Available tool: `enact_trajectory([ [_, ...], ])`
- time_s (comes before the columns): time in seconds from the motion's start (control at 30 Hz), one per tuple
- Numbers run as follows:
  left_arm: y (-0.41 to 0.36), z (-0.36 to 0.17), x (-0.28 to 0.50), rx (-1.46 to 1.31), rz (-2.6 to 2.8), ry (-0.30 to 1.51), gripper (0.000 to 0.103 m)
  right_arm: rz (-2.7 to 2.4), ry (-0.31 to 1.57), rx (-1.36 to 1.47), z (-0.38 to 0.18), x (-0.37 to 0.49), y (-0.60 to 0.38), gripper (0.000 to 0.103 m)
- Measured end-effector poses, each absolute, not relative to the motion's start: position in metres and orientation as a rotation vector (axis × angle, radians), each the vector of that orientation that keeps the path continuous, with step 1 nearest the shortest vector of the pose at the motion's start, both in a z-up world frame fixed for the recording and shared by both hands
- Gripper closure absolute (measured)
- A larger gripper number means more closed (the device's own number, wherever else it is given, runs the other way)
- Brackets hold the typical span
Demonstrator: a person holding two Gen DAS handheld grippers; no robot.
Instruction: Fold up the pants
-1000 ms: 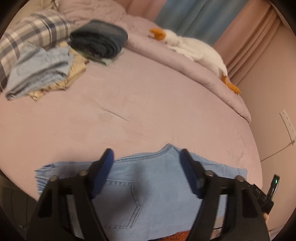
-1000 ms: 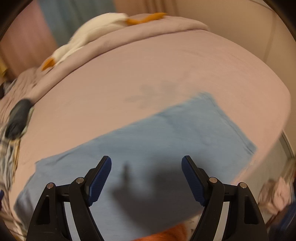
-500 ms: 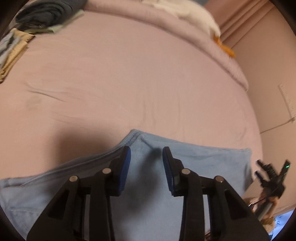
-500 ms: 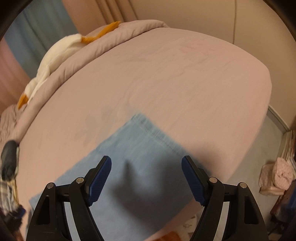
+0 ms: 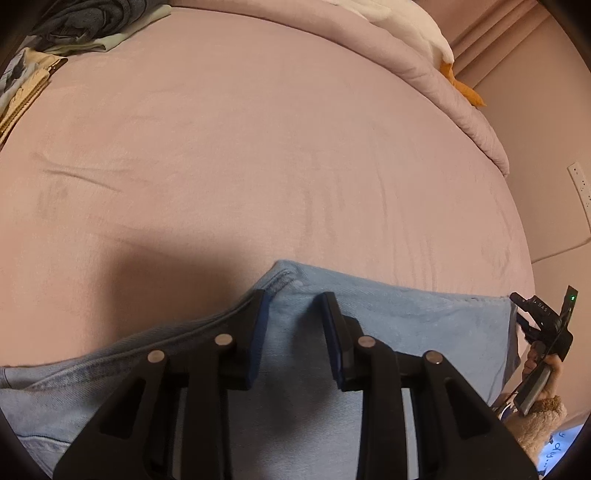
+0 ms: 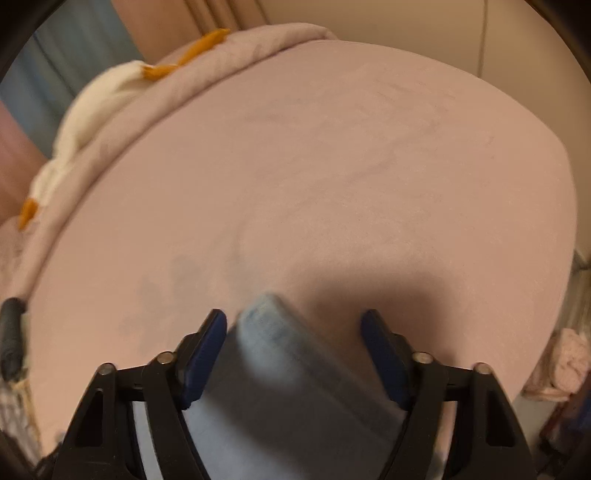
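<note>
Compared with a second earlier, we found both claws lower and nearer the light blue pants (image 5: 388, 332), which lay flat along the lower part of both frames at the near edge of the bed (image 5: 258, 166). The left claw (image 5: 293, 314), wide apart before, had narrowed and its jaws were closing on a raised corner seam of the pants at lower centre; we could not tell whether the pads already pressed the cloth. The right claw (image 6: 293, 339) had shifted toward the pants' end, and its jaws were closing with a blurred corner of denim between them, the pads apart from it. The pile of folded clothes (image 5: 74, 22), large in the earlier left view, sat cropped at the upper left. The bed wore a pink sheet with faint creases; a white plush goose (image 5: 417, 22) with orange feet rested on the rolled quilt (image 5: 461, 99) at the upper right, and pink curtains (image 5: 491, 48) hung behind.
</note>
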State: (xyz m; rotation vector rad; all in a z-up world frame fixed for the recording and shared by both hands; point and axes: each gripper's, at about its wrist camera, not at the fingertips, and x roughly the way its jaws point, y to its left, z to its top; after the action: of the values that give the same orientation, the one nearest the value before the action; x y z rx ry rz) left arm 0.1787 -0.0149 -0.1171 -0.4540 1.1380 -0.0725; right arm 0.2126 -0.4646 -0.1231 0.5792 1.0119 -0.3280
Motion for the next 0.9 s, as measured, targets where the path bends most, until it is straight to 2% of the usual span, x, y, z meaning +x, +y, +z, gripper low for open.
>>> enact_trajectory([
  [0.03,-0.016,-0.117,0.179,-0.448,-0.073,1.139,0.072,-0.328,1.010,0.576,-0.124,0.214,-0.463,0.053],
  [0.07,-0.017,-0.117,0.180,-0.445,-0.074,1.139,0.073,-0.293,0.994,0.568,-0.122,0.214,-0.459,0.078],
  [0.13,-0.017,-0.117,0.180,-0.439,-0.080,1.136,0.073,-0.297,0.972,0.528,-0.112,0.213,-0.453,0.094],
  [0.27,-0.015,-0.118,0.182,-0.438,-0.091,1.130,0.073,-0.323,0.909,0.548,-0.096,0.205,-0.454,0.097],
  [0.47,-0.016,-0.117,0.183,-0.438,-0.084,1.123,0.075,-0.335,0.945,0.570,-0.121,0.204,-0.457,0.097],
  [0.73,-0.015,-0.094,0.131,-0.456,-0.149,1.130,0.075,-0.374,0.945,0.501,-0.116,0.207,-0.453,0.097],
  [0.8,-0.016,-0.088,0.112,-0.444,-0.154,1.125,0.070,-0.378,0.947,0.494,-0.116,0.210,-0.452,0.096],
  [0.83,-0.016,-0.086,0.105,-0.442,-0.156,1.123,0.065,-0.378,0.947,0.490,-0.115,0.209,-0.452,0.095],
  [0.9,-0.017,-0.085,0.094,-0.454,-0.172,1.127,0.062,-0.371,0.955,0.489,-0.111,0.209,-0.450,0.080],
])
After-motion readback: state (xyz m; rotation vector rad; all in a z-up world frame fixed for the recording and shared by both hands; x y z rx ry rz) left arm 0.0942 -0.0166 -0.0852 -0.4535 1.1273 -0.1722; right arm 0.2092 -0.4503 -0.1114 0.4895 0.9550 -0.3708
